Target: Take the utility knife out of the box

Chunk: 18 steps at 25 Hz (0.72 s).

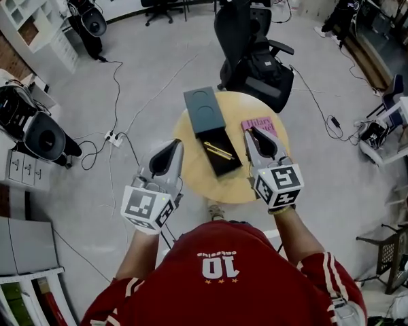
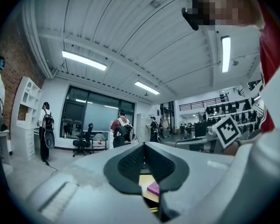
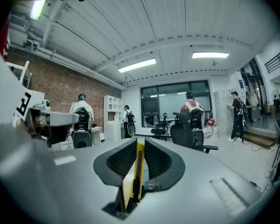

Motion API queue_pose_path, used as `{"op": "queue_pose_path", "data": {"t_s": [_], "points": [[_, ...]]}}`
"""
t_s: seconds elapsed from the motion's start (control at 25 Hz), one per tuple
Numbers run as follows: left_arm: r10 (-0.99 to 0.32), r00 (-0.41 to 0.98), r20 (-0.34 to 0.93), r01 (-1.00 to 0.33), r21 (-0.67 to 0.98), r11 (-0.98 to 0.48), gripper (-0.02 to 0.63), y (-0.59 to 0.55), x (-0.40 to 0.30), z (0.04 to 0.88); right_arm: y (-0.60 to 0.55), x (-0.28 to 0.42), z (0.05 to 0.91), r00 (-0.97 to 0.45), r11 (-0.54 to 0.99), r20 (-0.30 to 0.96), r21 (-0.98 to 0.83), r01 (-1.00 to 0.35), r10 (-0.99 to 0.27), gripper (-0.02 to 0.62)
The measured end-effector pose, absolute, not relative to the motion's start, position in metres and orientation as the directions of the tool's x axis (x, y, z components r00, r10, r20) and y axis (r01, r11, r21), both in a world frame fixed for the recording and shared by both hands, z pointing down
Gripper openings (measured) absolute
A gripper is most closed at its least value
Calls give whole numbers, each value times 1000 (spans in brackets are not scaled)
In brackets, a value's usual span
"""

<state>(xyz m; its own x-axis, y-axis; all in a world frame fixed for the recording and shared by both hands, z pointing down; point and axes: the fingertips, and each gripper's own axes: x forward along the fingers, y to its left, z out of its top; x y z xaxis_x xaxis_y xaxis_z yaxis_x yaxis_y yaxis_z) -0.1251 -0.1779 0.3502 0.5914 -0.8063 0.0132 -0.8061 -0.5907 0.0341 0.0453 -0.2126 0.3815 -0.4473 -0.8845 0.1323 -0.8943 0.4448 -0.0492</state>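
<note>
Right hand-held gripper (image 3: 140,140) clamps yellow utility knife (image 3: 139,171); shirt (image 1: 217,250) reads "10".

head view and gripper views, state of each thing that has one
box: open, lid lying flat beside it
right gripper: shut on the utility knife
utility knife: held edge-on, raised
left gripper: shut, empty
gold item: lying flat in the box

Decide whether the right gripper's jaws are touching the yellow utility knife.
Touching. In the right gripper view, the jaws of the right gripper press both sides of the yellow utility knife, held edge-on, with no gap showing.
</note>
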Motion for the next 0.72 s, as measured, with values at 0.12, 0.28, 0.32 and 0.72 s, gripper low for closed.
{"op": "queue_pose_path", "data": {"t_s": [0.12,0.28,0.32,0.72], "points": [[-805,593,11,-805,25,-592,3,-172,-120,348,-197,51,353,-450,448,76,-45,-893,-890,48],[-805,593,5,-805,8,-593,3,-166,-115,344,-179,58,319,-452,451,8,-37,-892,-892,48],[-805,593,3,-805,4,-593,3,-165,-114,344,-176,60,312,-451,451,-6,-35,-892,-893,48],[-794,607,-2,-794,-33,-607,12,-149,-110,337,-159,66,303,-446,446,-27,-50,-893,-895,48]]}}
